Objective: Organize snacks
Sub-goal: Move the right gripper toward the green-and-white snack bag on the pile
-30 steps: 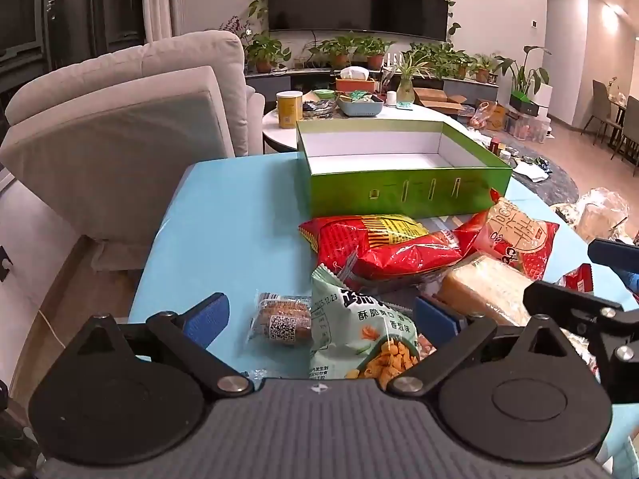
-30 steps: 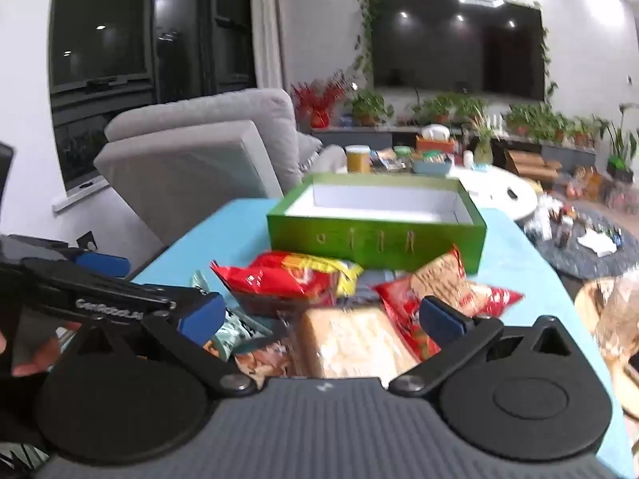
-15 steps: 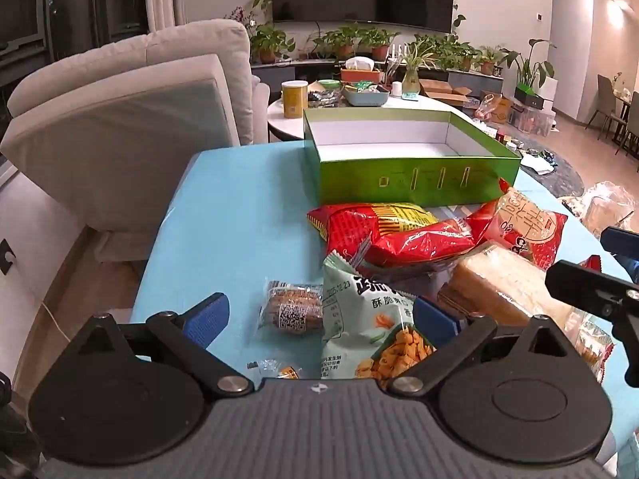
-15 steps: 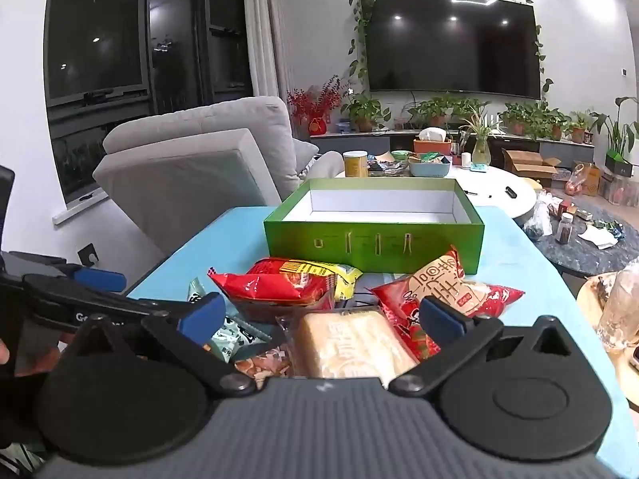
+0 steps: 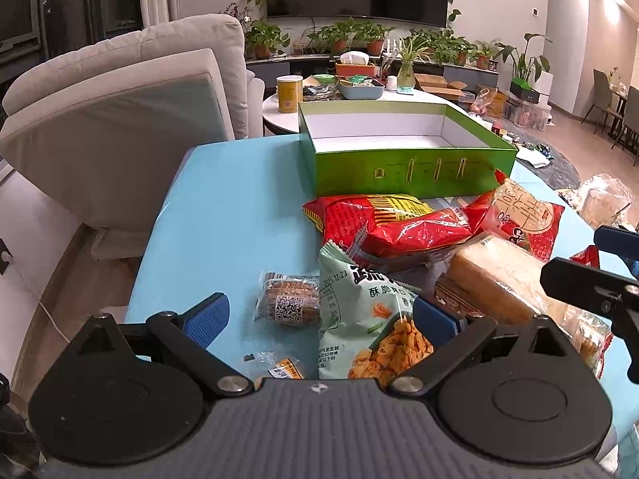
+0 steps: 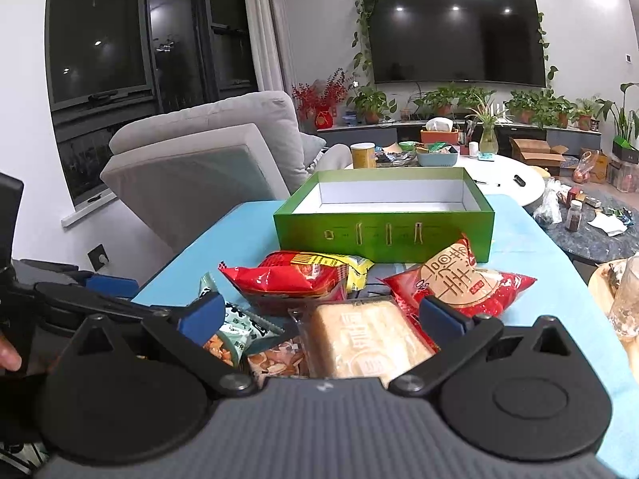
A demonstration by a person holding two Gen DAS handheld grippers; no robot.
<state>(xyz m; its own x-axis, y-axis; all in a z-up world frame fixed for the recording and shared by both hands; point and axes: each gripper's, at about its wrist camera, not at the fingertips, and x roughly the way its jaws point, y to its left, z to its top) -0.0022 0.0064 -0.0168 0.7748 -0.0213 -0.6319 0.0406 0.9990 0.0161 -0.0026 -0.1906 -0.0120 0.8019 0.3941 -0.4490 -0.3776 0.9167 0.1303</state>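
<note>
1. The left gripper [image 5: 321, 313] hovers over the near edge of the blue surface [image 5: 223, 215], its jaws spread wide and pinching nothing.
2. Between its blue pads [image 5: 207, 315] lie a small wrapped cake [image 5: 289, 299] at 11 o'clock and a pale green bag [image 5: 361, 315] at 1 o'clock.
3. A tiny candy packet [image 5: 279, 365] sits at the bottom, just ahead of the gripper body.
4. The right gripper [image 6: 321, 313] also has its jaws spread and empty, held above a wrapped bread loaf [image 6: 361, 337].
5. In the right wrist view, a red chip bag [image 6: 291, 279] lies at 11 o'clock of the loaf, resting on a yellow bag [image 6: 357, 269].
6. A red round-label bag [image 6: 459, 285] lies at 1 o'clock of the loaf, touching it.
7. The green box [image 6: 383, 231] stands open at 12 o'clock beyond the snacks; its white inside shows no snack.
8. All snacks lie piled on the surface, between the box and the grippers.
9. A grey sofa [image 6: 207, 159] stands at 10 o'clock, off the surface.
10. A round white table [image 6: 515, 183] with clutter stands behind the box.
</note>
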